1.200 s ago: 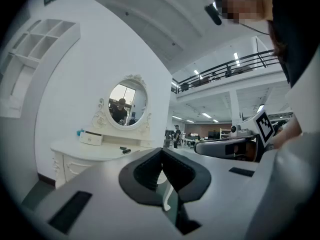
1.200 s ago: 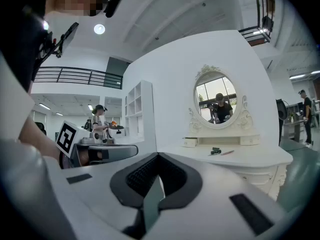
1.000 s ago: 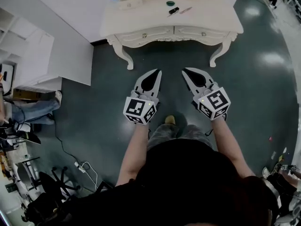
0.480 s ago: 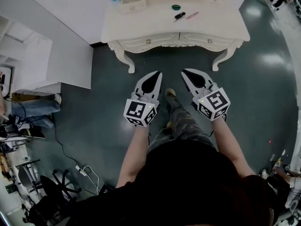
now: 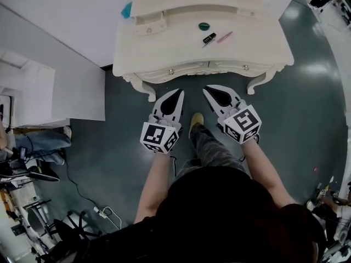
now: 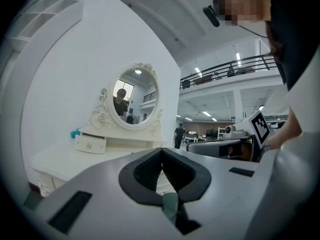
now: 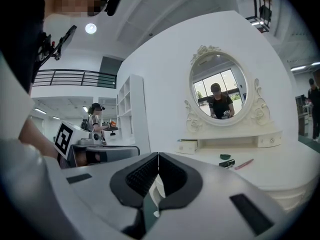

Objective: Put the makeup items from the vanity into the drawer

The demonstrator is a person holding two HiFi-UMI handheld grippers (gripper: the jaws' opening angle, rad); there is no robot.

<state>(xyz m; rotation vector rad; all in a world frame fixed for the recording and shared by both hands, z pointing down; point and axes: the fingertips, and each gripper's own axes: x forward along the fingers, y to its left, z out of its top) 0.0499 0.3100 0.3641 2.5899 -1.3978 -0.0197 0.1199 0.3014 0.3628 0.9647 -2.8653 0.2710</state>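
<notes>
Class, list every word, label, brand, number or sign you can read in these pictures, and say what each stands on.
None can be read.
Cubes on the left gripper and right gripper: black-and-white square patterns, no letters or digits.
Green item, black item and pink item on the vanity: too small to show any print.

A glossy dark teal floor (image 5: 307,108) catching glare from overhead lights runs up to a plain white wall (image 5: 82,4), where a carved white desk (image 5: 164,48) with an oval mirror (image 7: 218,86) stands near tall white shelves (image 7: 131,109), with a railed upper gallery (image 6: 230,68) elsewhere in the hall.
</notes>
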